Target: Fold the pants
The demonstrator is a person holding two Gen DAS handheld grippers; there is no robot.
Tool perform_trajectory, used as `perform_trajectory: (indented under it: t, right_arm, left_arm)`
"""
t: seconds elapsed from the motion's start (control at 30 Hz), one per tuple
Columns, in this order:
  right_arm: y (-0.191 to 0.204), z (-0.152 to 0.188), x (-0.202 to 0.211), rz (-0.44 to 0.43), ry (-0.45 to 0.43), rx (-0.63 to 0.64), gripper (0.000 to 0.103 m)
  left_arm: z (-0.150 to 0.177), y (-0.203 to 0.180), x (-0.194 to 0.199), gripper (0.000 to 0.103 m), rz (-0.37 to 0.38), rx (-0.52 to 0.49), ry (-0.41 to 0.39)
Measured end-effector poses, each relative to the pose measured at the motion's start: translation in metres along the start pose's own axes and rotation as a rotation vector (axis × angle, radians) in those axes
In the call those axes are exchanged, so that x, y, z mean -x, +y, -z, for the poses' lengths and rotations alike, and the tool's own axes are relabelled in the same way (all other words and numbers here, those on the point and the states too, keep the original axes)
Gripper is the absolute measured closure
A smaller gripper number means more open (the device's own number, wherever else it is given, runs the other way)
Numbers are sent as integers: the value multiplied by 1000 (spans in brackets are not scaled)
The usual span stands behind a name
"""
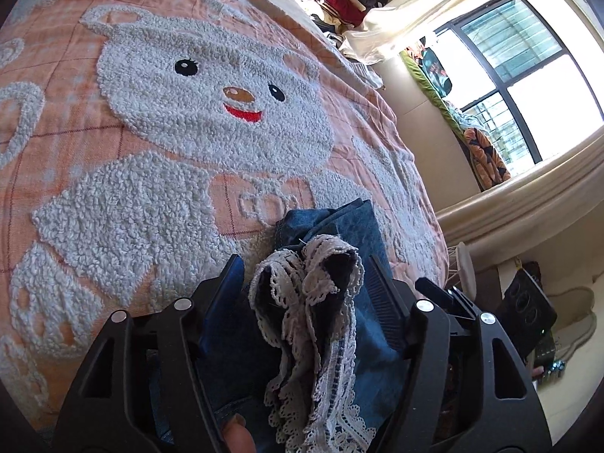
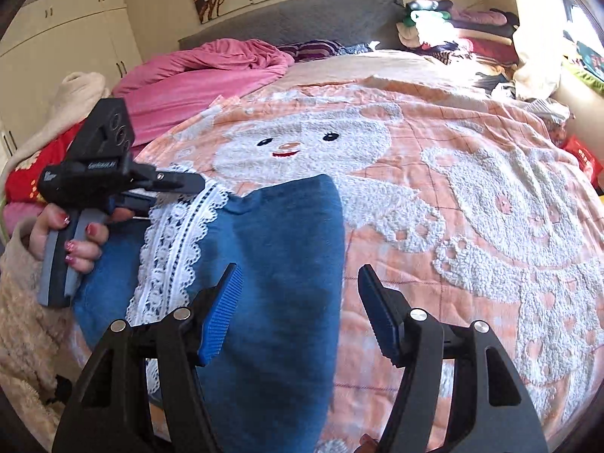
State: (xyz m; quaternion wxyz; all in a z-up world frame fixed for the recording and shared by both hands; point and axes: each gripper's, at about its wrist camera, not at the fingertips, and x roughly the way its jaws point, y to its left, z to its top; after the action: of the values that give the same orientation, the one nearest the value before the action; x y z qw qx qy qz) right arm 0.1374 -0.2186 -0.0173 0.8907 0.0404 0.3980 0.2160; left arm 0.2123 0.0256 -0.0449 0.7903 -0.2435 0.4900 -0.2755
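The pants (image 2: 279,264) are blue denim with white lace trim (image 2: 177,234). They lie on an orange bear-pattern bedspread (image 2: 472,173), folded lengthwise. My left gripper (image 1: 305,264) is closed on a bunched lace-trimmed end of the pants (image 1: 321,283). It also shows in the right wrist view (image 2: 188,185) at the pants' far left edge, held by a hand. My right gripper (image 2: 298,275) is open and empty, hovering over the near part of the pants, with its left finger over the denim.
A pink duvet (image 2: 204,71) and piled clothes (image 2: 453,30) lie at the head of the bed. A window (image 1: 521,75) and ledge are to the right of the bed. White wardrobes (image 2: 68,26) stand at the far left.
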Motion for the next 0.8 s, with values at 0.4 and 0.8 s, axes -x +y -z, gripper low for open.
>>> perform_trajectory:
  t: [0.4, 0.8]
  right_arm:
    - [-38, -39, -87, -116, 167, -87, 54]
    - [-29, -43, -38, -81, 10, 15, 94]
  left_arm:
    - [4, -9, -11, 81, -17, -42, 8]
    - [1, -49, -12, 83, -87, -155, -80]
